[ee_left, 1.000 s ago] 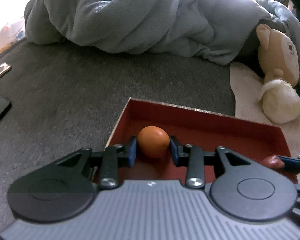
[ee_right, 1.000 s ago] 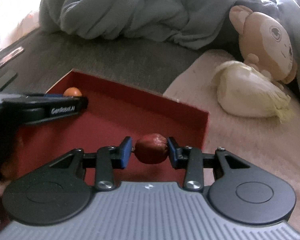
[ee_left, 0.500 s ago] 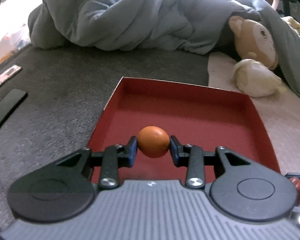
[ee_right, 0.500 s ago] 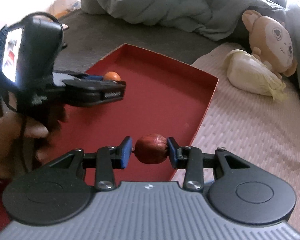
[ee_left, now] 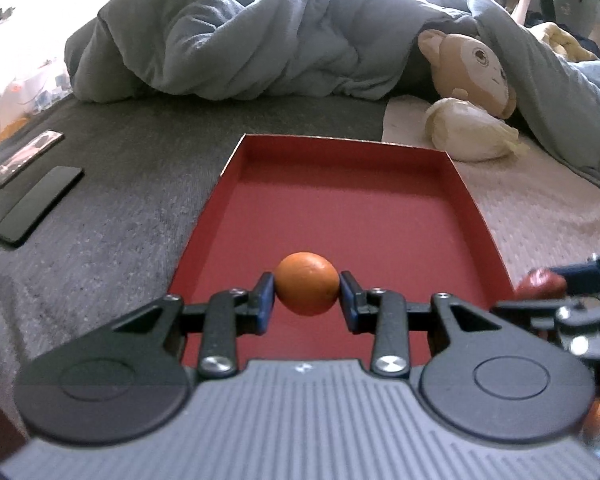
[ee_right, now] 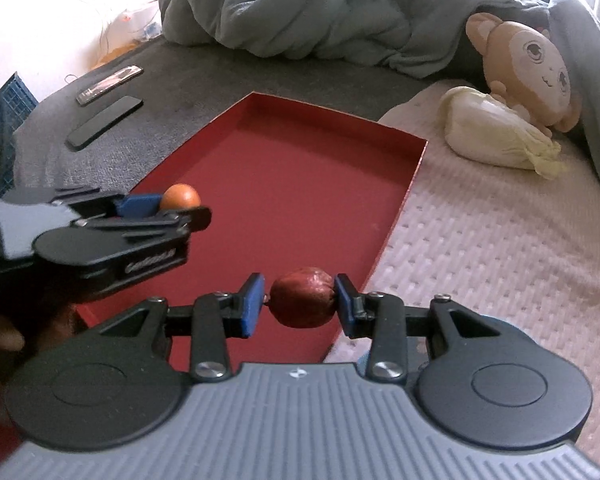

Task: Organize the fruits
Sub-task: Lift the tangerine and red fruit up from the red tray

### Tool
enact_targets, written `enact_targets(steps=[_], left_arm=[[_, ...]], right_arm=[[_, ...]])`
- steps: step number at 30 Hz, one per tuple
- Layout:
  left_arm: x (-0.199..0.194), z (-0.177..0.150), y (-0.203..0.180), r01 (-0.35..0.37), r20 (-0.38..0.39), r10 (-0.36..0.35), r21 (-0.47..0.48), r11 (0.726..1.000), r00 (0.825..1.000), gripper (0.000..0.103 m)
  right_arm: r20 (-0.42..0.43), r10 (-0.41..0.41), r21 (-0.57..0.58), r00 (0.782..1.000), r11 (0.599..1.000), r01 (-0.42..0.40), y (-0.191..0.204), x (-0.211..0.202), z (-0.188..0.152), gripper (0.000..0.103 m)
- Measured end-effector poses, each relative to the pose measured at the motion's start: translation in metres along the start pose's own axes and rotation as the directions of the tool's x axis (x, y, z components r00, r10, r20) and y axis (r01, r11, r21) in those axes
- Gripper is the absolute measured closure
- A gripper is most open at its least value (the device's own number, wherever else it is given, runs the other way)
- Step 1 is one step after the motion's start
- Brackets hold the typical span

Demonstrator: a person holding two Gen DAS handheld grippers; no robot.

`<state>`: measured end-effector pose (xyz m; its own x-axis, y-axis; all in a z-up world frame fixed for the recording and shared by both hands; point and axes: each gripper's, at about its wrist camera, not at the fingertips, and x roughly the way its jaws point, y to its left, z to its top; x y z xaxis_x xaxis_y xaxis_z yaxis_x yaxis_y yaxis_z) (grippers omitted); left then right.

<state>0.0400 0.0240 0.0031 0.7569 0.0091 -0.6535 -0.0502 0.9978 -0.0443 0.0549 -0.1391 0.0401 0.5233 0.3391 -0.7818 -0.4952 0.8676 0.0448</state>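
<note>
My left gripper (ee_left: 307,298) is shut on a small round orange (ee_left: 307,288), held above the near part of a shallow red tray (ee_left: 340,216). The right gripper (ee_right: 300,300) is shut on a dark red fruit (ee_right: 303,297) over the tray's (ee_right: 300,168) near right rim. From the right wrist view the left gripper (ee_right: 172,204) shows at the left with the orange (ee_right: 180,197) in its blue pads. At the right edge of the left wrist view the red fruit (ee_left: 540,282) shows in the other gripper. The tray's floor is bare.
The tray lies on a dark grey cover (ee_left: 100,208) beside a white textured mat (ee_right: 500,248). A grey duvet (ee_left: 260,40) is heaped behind it. A plush monkey (ee_right: 528,68) and a pale cabbage (ee_right: 496,136) lie at the back right. Two phones (ee_right: 104,120) lie at the left.
Both grippers have drawn back toward the tray's near end and risen a little, each still holding its fruit. More of the tray's floor shows now.
</note>
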Motion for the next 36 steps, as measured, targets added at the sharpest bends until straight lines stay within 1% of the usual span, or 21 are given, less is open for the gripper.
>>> enact_targets(steps=[4,6,14,36], left_arm=[[-0.006,-0.008,-0.005,0.003,-0.005,-0.003,0.02,1.0,1.0,0.065],[-0.003,-0.009,-0.008,-0.007,-0.011,0.007,0.037,0.999,1.0,0.065],[0.007,-0.012,-0.01,-0.017,-0.035,0.018,0.039,0.999,0.999,0.065],[0.01,-0.015,-0.013,-0.026,-0.033,0.027,0.048,0.999,0.999,0.065]], right_arm=[[0.001,0.006,0.004,1.0,1.0,-0.006,-0.005,-0.001,-0.002,0.059],[0.003,0.012,-0.002,1.0,1.0,-0.012,-0.004,-0.001,-0.002,0.059],[-0.005,0.021,-0.012,1.0,1.0,-0.021,-0.004,-0.001,-0.002,0.059],[-0.016,0.015,-0.017,1.0,1.0,-0.015,-0.003,0.003,-0.002,0.059]])
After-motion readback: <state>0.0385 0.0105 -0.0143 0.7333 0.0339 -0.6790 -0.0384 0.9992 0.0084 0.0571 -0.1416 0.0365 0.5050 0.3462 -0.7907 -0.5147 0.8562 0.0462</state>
